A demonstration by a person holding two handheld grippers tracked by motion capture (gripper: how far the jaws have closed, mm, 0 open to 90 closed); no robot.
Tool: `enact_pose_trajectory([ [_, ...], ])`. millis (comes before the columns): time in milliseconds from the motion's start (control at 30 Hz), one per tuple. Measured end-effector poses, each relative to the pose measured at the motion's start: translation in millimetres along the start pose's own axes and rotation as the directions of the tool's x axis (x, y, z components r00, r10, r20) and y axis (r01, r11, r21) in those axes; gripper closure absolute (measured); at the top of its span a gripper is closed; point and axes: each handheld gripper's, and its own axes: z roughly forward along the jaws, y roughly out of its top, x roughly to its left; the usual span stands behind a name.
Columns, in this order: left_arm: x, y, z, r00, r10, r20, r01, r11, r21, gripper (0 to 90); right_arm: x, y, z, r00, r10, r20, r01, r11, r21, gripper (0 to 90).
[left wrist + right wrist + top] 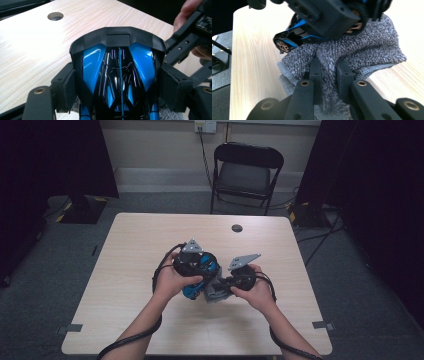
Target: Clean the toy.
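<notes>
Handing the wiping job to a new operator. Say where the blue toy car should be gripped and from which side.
Grip the blue toy car across its narrow body, one pad on each flank, coming in from behind along its length, as the left gripper does. The flanks are flatter than the sloped, glossy top, and this leaves the underside free for the grey cloth.

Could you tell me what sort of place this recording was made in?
Probably a lab or studio room set up for recording: a plain wooden table with a cable hole, dark curtains at both sides, and a folding chair against the wall.
</notes>
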Motion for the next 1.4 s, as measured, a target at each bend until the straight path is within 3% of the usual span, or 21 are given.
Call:
enact_pose_trajectory([
  [500,0.4,6.9,6.0,0.9999,-0.013,-0.002,0.013,0.9999,-0.009,25.4,4.8,-5.7,1.4,0.9999,-0.001,-0.010,0.001,1.000,0.013,78.2],
  [1033,0.5,8.0,4.9,0.9997,-0.021,-0.016,0.021,0.9996,-0.020,25.4,21.2,-10.4,16.5,0.9987,-0.016,-0.049,0.017,1.000,0.023,78.2],
  [1400,1.0,16.9,4.1,0.9989,-0.042,-0.023,0.040,0.9966,-0.072,25.4,28.5,-17.2,32.4,0.9953,-0.003,-0.097,0.005,1.000,0.022,78.2],
])
